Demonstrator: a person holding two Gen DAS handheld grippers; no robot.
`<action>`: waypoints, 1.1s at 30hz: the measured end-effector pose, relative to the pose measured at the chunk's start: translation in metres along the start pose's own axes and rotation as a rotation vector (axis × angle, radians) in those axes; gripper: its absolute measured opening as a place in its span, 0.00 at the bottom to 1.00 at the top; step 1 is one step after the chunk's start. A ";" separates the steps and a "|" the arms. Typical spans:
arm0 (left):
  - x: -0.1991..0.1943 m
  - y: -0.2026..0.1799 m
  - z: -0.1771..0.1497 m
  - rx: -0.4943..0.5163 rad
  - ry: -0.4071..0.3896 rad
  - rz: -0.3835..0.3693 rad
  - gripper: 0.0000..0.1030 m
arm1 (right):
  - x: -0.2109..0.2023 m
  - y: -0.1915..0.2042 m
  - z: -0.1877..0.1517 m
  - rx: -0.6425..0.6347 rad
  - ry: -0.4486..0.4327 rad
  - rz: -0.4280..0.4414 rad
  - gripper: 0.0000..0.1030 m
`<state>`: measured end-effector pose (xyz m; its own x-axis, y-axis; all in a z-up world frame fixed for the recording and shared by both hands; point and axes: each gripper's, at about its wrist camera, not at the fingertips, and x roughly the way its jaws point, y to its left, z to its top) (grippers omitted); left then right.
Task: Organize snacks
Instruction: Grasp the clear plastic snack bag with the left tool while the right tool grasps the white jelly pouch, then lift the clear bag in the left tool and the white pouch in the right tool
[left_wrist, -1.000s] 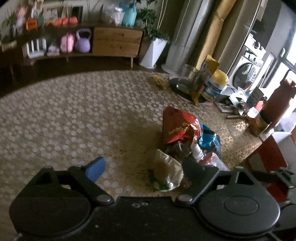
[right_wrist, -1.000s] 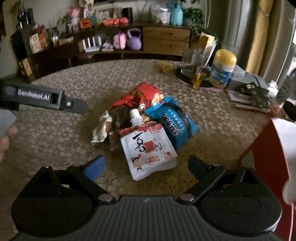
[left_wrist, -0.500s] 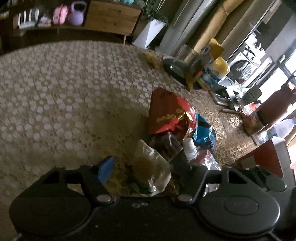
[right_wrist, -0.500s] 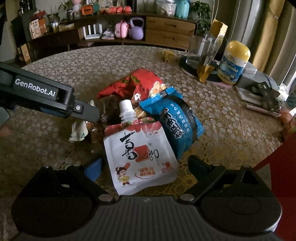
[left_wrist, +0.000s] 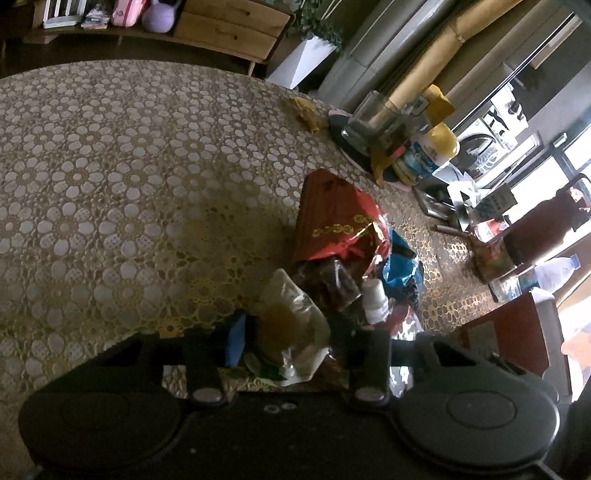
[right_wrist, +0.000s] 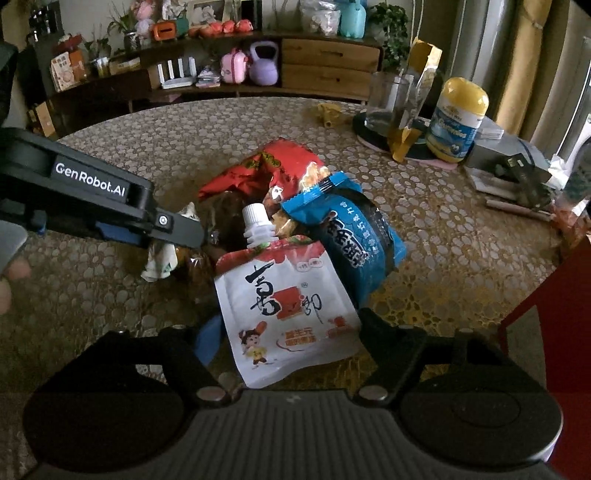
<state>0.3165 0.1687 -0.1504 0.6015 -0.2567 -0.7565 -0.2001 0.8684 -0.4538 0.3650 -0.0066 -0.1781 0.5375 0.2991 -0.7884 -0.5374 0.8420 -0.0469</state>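
A pile of snacks lies mid-table: a red bag (right_wrist: 280, 166), a blue bag (right_wrist: 351, 236), a white spout pouch (right_wrist: 284, 299), a dark wrapped snack (left_wrist: 328, 280) and a clear packet with a brown snack (left_wrist: 291, 325). My left gripper (left_wrist: 291, 332) has its fingers on both sides of the clear packet, touching it, partly closed. It shows in the right wrist view (right_wrist: 173, 229) too. My right gripper (right_wrist: 291, 332) is open with its fingers on both sides of the white pouch's lower end.
A lace-patterned tablecloth (left_wrist: 110, 177) covers the round table. At the far right stand a glass (right_wrist: 388, 99), a yellow-capped bottle (right_wrist: 456, 118) and papers (right_wrist: 509, 177). A red box edge (right_wrist: 561, 295) is at the right. A sideboard (right_wrist: 325, 66) stands behind.
My left gripper moved forward onto the clear packet and narrowed around it. My right gripper moved forward until its fingers flank the white pouch, and narrowed somewhat.
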 end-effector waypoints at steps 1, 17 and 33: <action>-0.003 0.000 -0.001 0.004 -0.011 0.002 0.39 | -0.001 0.001 -0.001 0.008 0.004 -0.004 0.73; -0.041 0.010 -0.035 -0.013 -0.021 -0.031 0.36 | -0.063 0.010 -0.044 0.143 -0.005 0.018 0.71; -0.110 -0.010 -0.065 0.032 -0.059 -0.065 0.36 | -0.128 0.013 -0.085 0.201 -0.052 0.042 0.71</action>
<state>0.2021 0.1610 -0.0932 0.6569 -0.2890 -0.6964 -0.1346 0.8639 -0.4854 0.2340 -0.0725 -0.1295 0.5531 0.3538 -0.7542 -0.4219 0.8996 0.1126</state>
